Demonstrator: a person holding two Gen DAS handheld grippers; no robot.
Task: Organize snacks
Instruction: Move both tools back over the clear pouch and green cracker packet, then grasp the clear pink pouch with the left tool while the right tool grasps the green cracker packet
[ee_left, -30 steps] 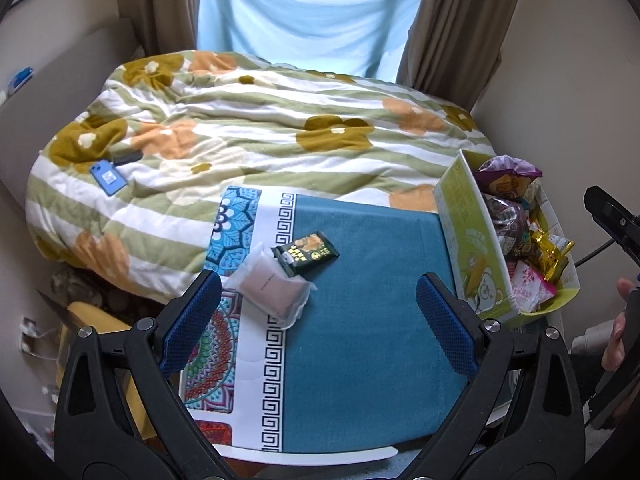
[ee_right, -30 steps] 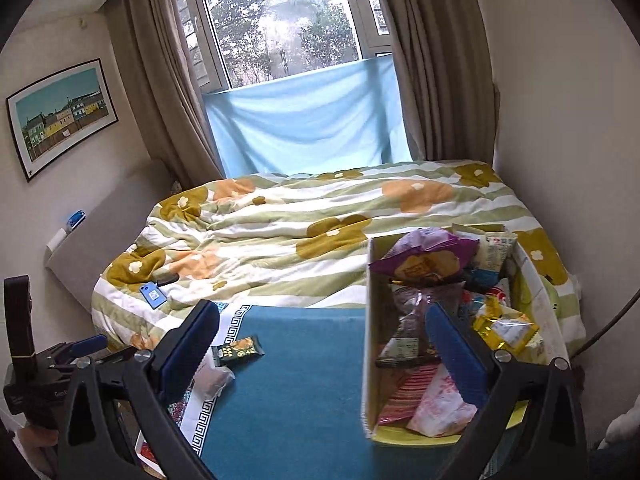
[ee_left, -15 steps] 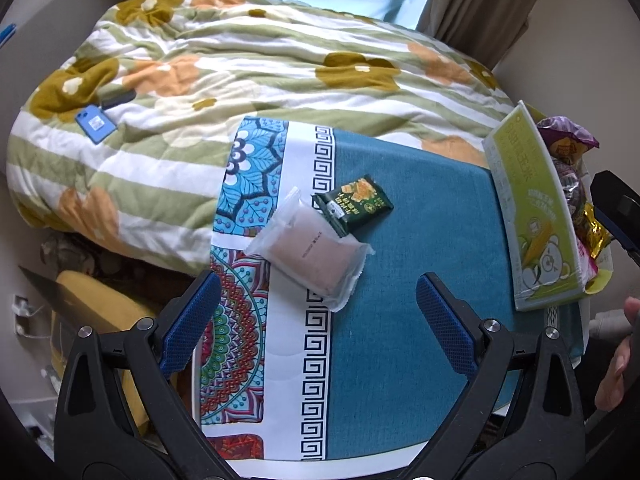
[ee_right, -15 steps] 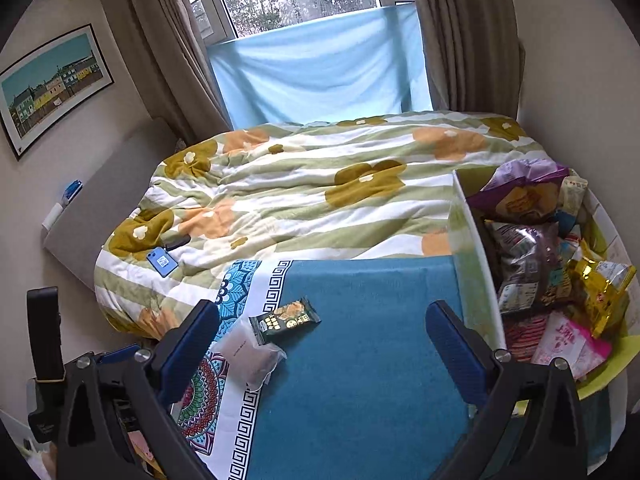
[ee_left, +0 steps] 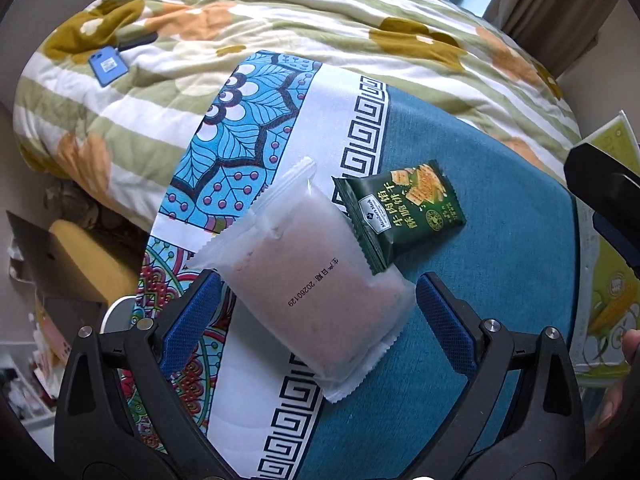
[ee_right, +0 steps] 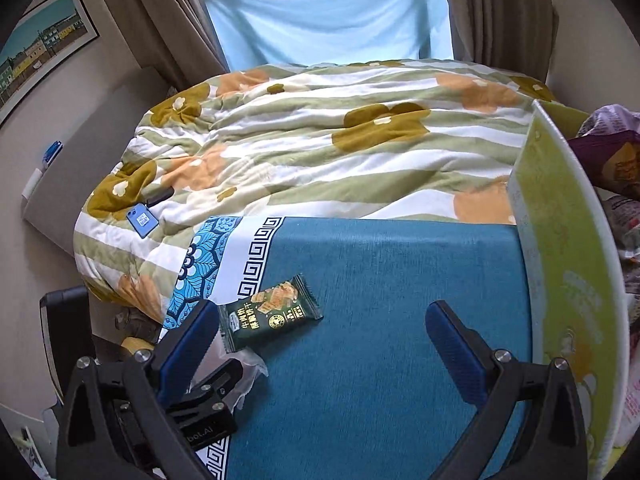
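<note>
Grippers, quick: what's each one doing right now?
Left gripper: open, straddling the frosted pink-filled snack pouch, not gripping.
Right gripper: open, empty.

I have brought my left tool (ee_left: 316, 308) down close over the clear packet (ee_left: 312, 280), which now sits between its open fingers; my right tool (ee_right: 320, 340) swung left off the snack box (ee_right: 560, 264).

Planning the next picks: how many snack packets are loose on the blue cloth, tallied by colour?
Translucent white packet: 1
Dark green cracker packet: 1
Total: 2 loose; the left gripper straddles the white one, open.
</note>
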